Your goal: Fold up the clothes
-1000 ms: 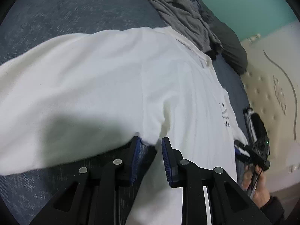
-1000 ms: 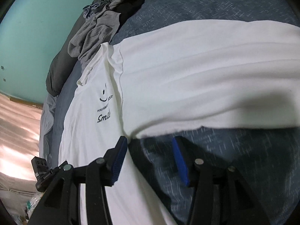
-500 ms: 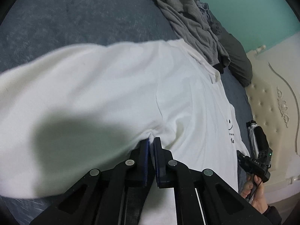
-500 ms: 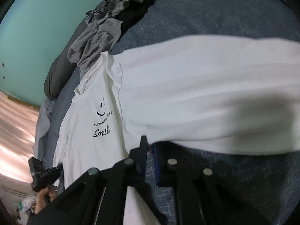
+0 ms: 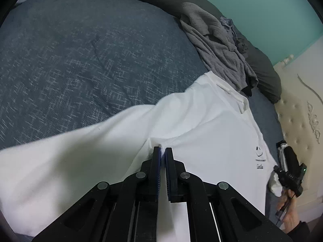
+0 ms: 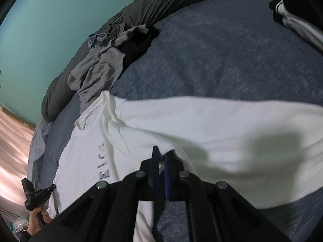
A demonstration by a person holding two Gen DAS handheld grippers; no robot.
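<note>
one white shirt (image 5: 201,125), two claws (image 5: 163,151)

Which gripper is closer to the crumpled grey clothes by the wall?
Hard to call. The left gripper and right gripper each pinch an underarm of the white T-shirt; the grey clothes lie beyond its collar, apart from both.

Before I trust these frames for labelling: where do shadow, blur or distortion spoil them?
Left wrist view: a dark shadow falls on the white cotton T-shirt, the chest print is smeared, edges bow. Right wrist view: a shadow patch on the sleeve, streaked blue-grey woven bedspread.
</note>
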